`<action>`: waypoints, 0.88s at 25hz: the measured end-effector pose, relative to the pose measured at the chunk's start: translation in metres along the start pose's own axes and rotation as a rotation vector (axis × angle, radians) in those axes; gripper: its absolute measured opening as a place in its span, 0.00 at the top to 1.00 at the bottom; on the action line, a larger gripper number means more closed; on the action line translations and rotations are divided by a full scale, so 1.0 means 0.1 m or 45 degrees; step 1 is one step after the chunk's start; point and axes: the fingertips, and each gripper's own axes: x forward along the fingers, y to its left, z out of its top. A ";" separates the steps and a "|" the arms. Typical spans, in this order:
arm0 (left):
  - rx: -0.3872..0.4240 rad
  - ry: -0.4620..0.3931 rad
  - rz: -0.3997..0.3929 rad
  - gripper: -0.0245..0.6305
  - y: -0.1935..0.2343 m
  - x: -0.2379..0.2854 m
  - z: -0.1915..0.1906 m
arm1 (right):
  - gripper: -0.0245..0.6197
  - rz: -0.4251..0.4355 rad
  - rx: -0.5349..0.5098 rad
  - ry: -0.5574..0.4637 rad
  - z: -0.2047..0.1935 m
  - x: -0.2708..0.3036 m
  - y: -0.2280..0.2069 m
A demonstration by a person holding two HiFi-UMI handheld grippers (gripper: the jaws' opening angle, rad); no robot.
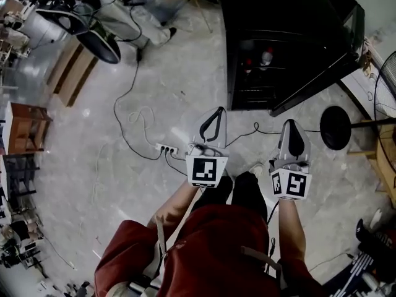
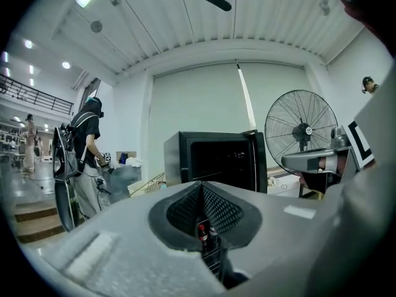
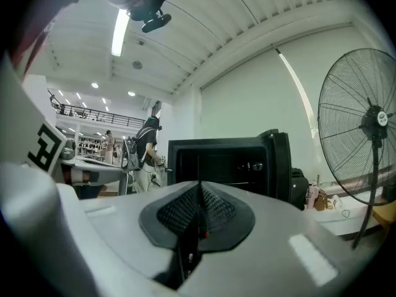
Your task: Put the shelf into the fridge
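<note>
Head view: the black fridge (image 1: 278,36) is standing open on the floor, its door (image 1: 322,73) hanging out to the right. A dark wire shelf (image 1: 250,93) is lying level inside, its long axis running across the cabinet. The left gripper (image 1: 218,110) and right gripper (image 1: 289,124) are hovering well short of it, both pinched together and empty.

Left gripper view: red-capped bottles (image 2: 202,232) are showing below the pad tips.

Right gripper view: the interior is showing dark, and the shelf is hard to make out.

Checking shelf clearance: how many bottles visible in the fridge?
2. Both inside the open fridge, side by side: a red-topped bottle on the left, a pale-topped bottle on the right. Dark interior may hide more.
</note>
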 end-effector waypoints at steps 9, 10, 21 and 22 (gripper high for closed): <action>0.044 -0.040 0.083 0.95 -0.07 -0.26 0.43 | 0.96 0.018 0.014 -0.083 0.58 -0.44 -0.25; 0.040 -0.040 0.095 0.95 -0.10 -0.28 0.47 | 0.96 0.013 0.013 -0.093 0.65 -0.47 -0.31; 0.064 -0.112 0.186 0.95 -0.32 -0.35 1.06 | 0.96 0.030 0.030 -0.199 1.27 -0.49 -0.79; 0.071 -0.125 0.202 0.95 -0.30 -0.34 1.09 | 0.96 0.029 0.027 -0.213 1.32 -0.49 -0.82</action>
